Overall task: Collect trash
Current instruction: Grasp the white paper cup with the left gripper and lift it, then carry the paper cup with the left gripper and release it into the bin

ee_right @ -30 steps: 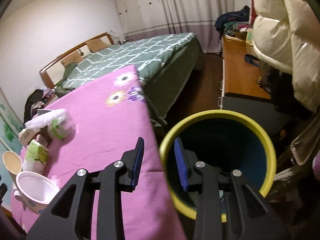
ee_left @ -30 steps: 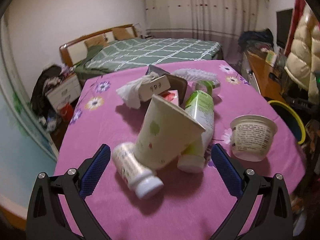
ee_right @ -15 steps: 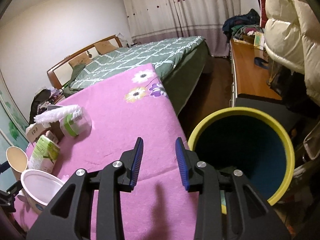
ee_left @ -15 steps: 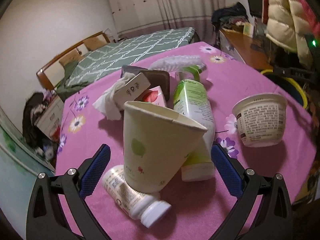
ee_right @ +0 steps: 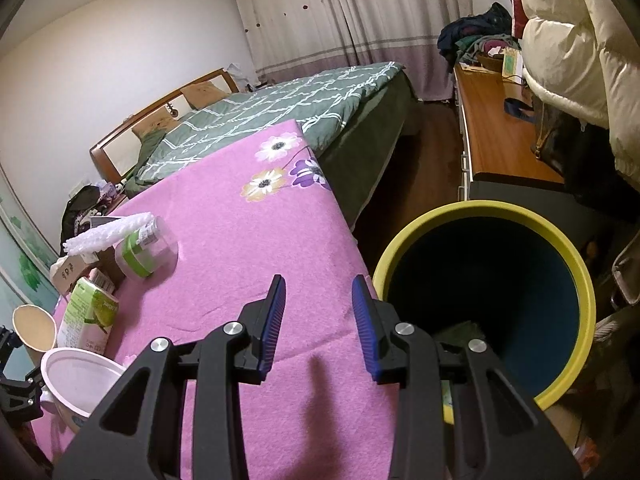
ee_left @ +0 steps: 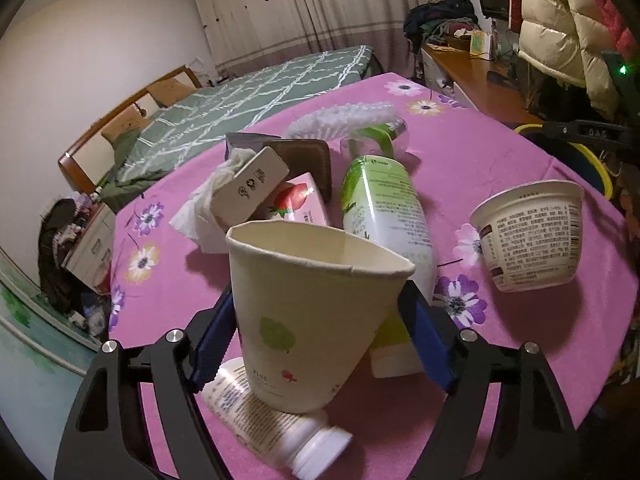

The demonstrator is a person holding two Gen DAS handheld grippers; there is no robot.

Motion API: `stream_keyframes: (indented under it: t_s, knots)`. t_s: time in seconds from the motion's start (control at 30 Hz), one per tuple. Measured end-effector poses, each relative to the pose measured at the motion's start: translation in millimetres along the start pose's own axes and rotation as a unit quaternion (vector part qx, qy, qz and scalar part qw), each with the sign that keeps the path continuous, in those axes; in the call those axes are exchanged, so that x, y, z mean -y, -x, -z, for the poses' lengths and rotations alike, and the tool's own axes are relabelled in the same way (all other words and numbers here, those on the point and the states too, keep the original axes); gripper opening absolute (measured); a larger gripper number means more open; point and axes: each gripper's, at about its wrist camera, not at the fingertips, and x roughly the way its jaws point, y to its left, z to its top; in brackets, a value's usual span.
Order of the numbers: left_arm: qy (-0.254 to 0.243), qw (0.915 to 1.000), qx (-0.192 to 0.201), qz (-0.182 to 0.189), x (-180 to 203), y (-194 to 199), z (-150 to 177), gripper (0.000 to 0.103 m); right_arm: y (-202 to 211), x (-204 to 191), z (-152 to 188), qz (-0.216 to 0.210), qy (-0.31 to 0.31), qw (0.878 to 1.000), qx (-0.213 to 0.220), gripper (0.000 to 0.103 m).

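Observation:
My left gripper [ee_left: 316,340] is shut on a cream paper cup [ee_left: 308,312] with a green leaf print, its blue pads against both sides. The cup is tilted over a small white pill bottle [ee_left: 276,424] and a green and white carton [ee_left: 384,216] on the pink flowered table [ee_left: 500,152]. A white yoghurt tub [ee_left: 532,236] stands to the right. My right gripper [ee_right: 318,320] is open and empty above the table's right edge, beside the yellow-rimmed trash bin [ee_right: 484,304].
Behind the cup lie a crumpled tissue [ee_left: 208,208], small boxes [ee_left: 256,188], a brown wallet [ee_left: 308,160] and a clear jar with a green band [ee_right: 144,252]. A bed [ee_right: 280,108] stands beyond the table, a wooden desk [ee_right: 500,128] on the right.
My left gripper has moved in and closed on the paper cup. My right gripper has swung left from over the bin to above the table edge, still open.

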Motion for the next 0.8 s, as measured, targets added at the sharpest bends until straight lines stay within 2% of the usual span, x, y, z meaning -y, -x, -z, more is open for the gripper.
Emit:
stream_keyframes:
  t_s: [0.13, 0.47, 0.63, 0.8]
  knots:
    - [0.009, 0.9999, 0.005, 0.009, -2.4, 4.9, -1.2, 0.071, -0.6, 0.4, -0.6, 0.000, -0.001, 1.000, 0.000, 0.033]
    - [0.018, 0.9988, 0.043, 0.016, -2.5, 42.4, -22.2, 0.071, 4.3, -1.0, 0.3, 0.005, 0.004, 1.000, 0.012, 0.033]
    - [0.023, 0.9969, 0.068, 0.032, 8.7, 70.4, -48.8, 0.071, 23.2, 3.3, -1.7, 0.017, 0.019, 0.999, 0.024, 0.033]
    - [0.022, 0.9933, 0.090, 0.070, 40.1, 90.0, -80.5, 0.071, 55.4, 21.3, -3.3, 0.048, 0.027, 0.997, 0.049, 0.041]
